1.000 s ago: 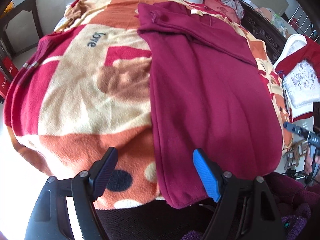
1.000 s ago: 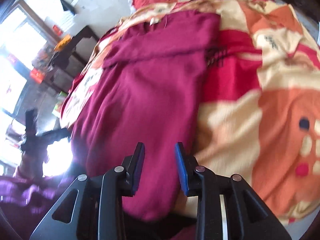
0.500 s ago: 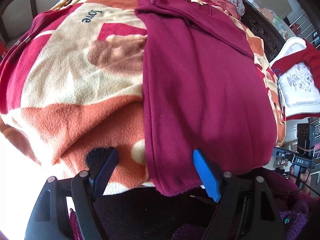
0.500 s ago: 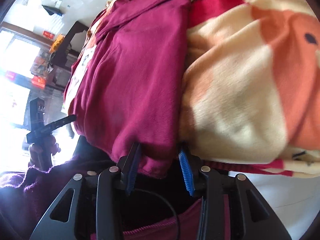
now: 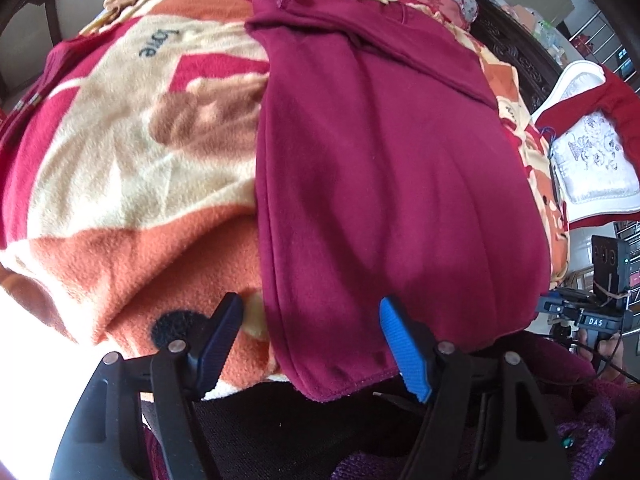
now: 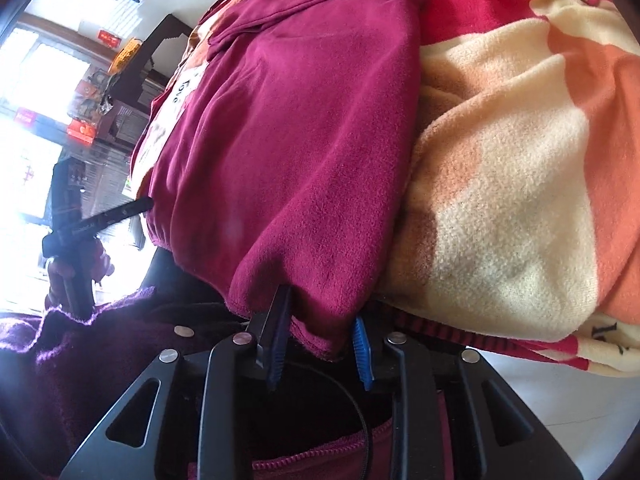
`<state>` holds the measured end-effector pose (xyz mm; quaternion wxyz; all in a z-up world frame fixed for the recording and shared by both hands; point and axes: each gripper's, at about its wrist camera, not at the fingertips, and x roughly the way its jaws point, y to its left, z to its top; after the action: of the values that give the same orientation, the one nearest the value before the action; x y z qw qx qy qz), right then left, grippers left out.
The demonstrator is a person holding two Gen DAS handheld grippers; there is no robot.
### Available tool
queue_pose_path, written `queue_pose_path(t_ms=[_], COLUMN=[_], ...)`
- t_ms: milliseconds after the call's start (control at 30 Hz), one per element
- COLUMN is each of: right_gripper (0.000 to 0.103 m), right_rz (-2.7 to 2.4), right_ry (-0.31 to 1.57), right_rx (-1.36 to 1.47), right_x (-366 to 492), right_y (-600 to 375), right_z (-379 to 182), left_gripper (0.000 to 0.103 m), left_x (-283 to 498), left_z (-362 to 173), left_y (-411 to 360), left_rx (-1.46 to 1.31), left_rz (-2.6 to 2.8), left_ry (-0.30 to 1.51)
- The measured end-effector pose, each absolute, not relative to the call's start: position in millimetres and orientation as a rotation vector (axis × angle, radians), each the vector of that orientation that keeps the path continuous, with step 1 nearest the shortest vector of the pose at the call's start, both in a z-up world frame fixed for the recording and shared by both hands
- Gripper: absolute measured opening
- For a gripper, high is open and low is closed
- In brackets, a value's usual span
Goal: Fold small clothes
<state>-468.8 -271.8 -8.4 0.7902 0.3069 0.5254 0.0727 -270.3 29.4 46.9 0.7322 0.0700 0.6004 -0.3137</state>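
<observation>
While the long maroon fleece garment [image 5: 380, 184] lies stretched along the orange, cream and red patterned fleece blanket [image 5: 132, 184], its near hem hangs just over the blanket's front edge in the left wrist view. The left gripper [image 5: 310, 340] points steeply down at that hem; its jaws stand wide and are closing, with the hem's left corner between them but neither blue ribbed pad [image 5: 404, 354] pressing on the cloth (so nothing is grasped there). A folded-over sleeve [image 5: 360, 28] crosses the garment's far end. Off the blanket's right side lies a white embroidered cloth with red trim [image 5: 592, 160], and the other gripper's black handle shows low at the right edge.

Seen from the right wrist, the right gripper [image 6: 320, 344] sits at the hem's opposite corner. Its jaws are narrow and closing, and the maroon cloth's [image 6: 304, 128] corner bunches down between the two blue pads [image 6: 362, 354], which appear to touch it on both sides. To the right spreads the cream and orange blanket [image 6: 520, 184]. At the left edge a hand [image 6: 70, 276] holds the other gripper's dark handle, against bright windows.
</observation>
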Motion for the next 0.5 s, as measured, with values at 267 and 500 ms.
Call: queue_pose_path(t_ms=[267, 500], right_gripper=[0.005, 0.000], right_rz=[0.155, 0.213], right_ry=[1.117, 1.043], right_rx=[0.629, 0.618], right_x=[-473.3, -481.9], right_y=[-270.8, -279.5], right_z=[-4.0, 33.3], left_gripper=[0.023, 0.011], left_x=[-275.9, -265.0], left_z=[50.7, 84.0], left_y=[18.8, 27.9], left_rx=[0.183, 0.120], left_rz=[-0.738, -0.805], left_ry=[1.307, 1.251])
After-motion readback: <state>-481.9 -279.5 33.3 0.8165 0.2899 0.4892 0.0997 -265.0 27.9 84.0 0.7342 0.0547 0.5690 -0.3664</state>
